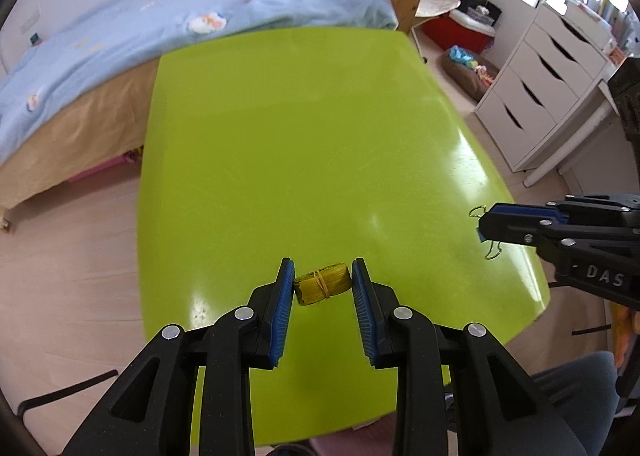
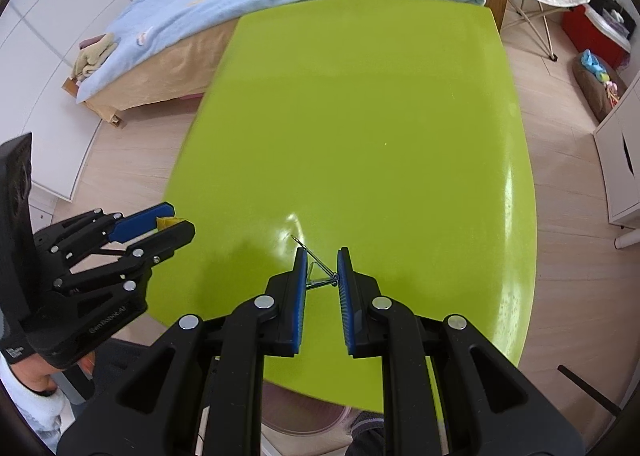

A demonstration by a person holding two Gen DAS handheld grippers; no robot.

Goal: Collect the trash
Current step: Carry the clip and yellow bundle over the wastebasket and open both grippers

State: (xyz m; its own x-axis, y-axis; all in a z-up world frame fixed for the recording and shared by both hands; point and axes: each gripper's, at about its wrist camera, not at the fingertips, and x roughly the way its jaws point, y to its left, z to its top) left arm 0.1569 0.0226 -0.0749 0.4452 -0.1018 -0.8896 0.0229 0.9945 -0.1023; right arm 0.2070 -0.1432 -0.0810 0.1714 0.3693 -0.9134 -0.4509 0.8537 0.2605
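A yellow bundle bound with a rubber band (image 1: 322,283) sits between the fingertips of my left gripper (image 1: 323,276), whose blue pads touch both of its ends over the green table (image 1: 304,127). In the right wrist view the left gripper (image 2: 173,221) shows the yellow piece (image 2: 168,222) at its tips. My right gripper (image 2: 321,266) is closed on a bent metal wire clip (image 2: 318,276), which spans the gap between its pads. In the left wrist view the right gripper (image 1: 482,228) holds the wire (image 1: 490,252) near the table's right edge.
A bed with a blue quilt (image 1: 132,35) stands beyond the table. White drawers (image 1: 536,95) and a red box (image 1: 456,31) are at the right. A round bin (image 2: 304,416) shows below the table's near edge. Wooden floor surrounds the table.
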